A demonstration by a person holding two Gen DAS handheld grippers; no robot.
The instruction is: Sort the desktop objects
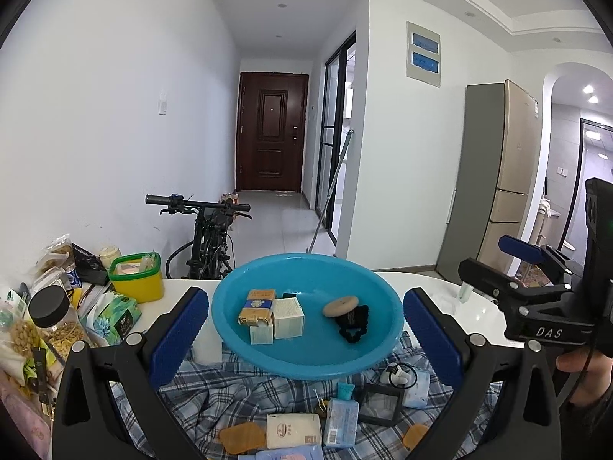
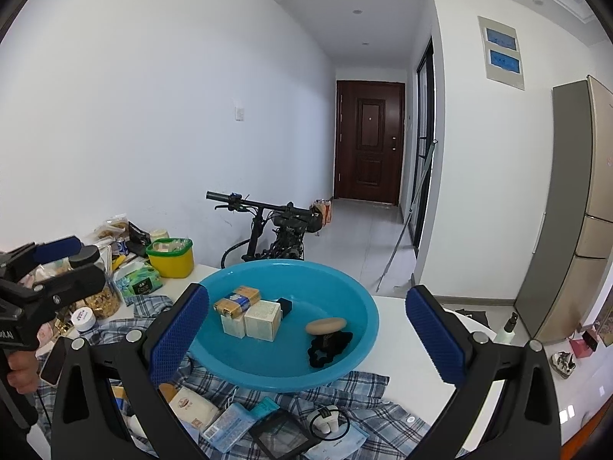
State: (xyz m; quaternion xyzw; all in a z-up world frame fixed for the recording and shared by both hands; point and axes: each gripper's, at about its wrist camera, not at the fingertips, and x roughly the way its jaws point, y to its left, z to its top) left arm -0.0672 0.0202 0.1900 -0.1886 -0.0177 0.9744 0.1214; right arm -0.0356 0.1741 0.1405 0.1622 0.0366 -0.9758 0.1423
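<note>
A: Where do the two tools stand?

B: The left hand-held gripper [image 1: 304, 339] has its blue pads spread wide with nothing between them, raised over the checked cloth [image 1: 245, 387] and facing the blue basin [image 1: 306, 356]. The right hand-held gripper [image 2: 306, 339] is spread wide too, nothing between its pads, facing the same basin from the other side.

A: What lies in the basin?

B: A yellow and blue box [image 1: 257, 306] rests on two white boxes [image 1: 288, 317], with a small dark box [image 2: 284, 306] just behind them. Beside those, a tan disc [image 1: 340, 306] sits on a black hair tie [image 1: 352, 326].

A: And what is outside it?

B: On the cloth in front of the basin lie a white packet [image 1: 293, 430], a pale blue packet [image 1: 341, 421], a black square frame [image 1: 381, 402] and a small white plug with a black loop [image 2: 325, 419]. The basin sits partly on the cloth, partly on the white table [image 2: 406, 345].

A: Anything at the left edge?

B: A yellow tub with a green rim [image 1: 136, 278], a green tissue pack [image 1: 115, 316] and a jar with a black lid [image 1: 53, 316], crowded among bags.
</note>
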